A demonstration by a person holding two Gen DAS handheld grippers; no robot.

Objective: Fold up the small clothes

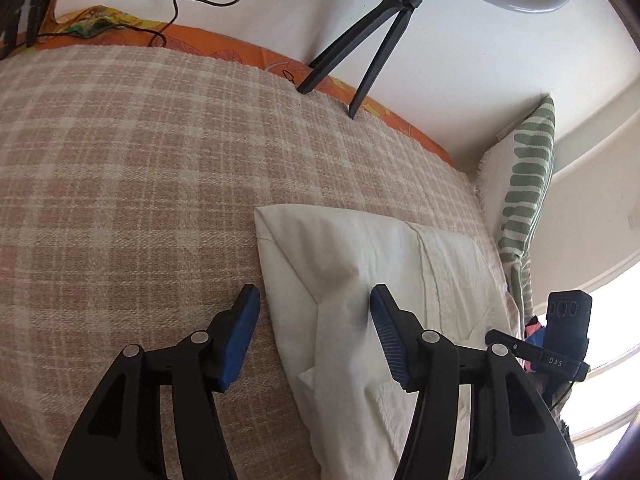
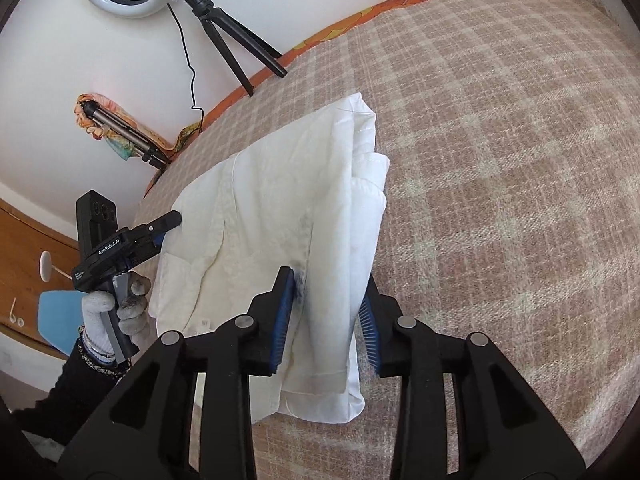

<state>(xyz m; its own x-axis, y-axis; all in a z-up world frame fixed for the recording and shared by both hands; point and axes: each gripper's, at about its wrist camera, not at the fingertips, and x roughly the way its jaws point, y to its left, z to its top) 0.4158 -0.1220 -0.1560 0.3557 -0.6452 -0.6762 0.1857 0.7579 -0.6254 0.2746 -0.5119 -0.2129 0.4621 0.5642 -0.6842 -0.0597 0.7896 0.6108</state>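
Folded white cotton garment (image 2: pixel 280 208) lying on the pink-and-cream checked woven bedspread (image 2: pixel 500 160), long axis running away from right gripper (image 2: pixel 326 304). Straddling the near end, jaws parted (not clamped). Left gripper (image 1: pixel 316 304) spread wide over its left edge, holding nothing.

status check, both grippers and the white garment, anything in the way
Left gripper open, jaws straddling the garment's edge. Right gripper open, jaws either side of a raised fold. White garment partly folded on the plaid blanket. Nothing blocking.
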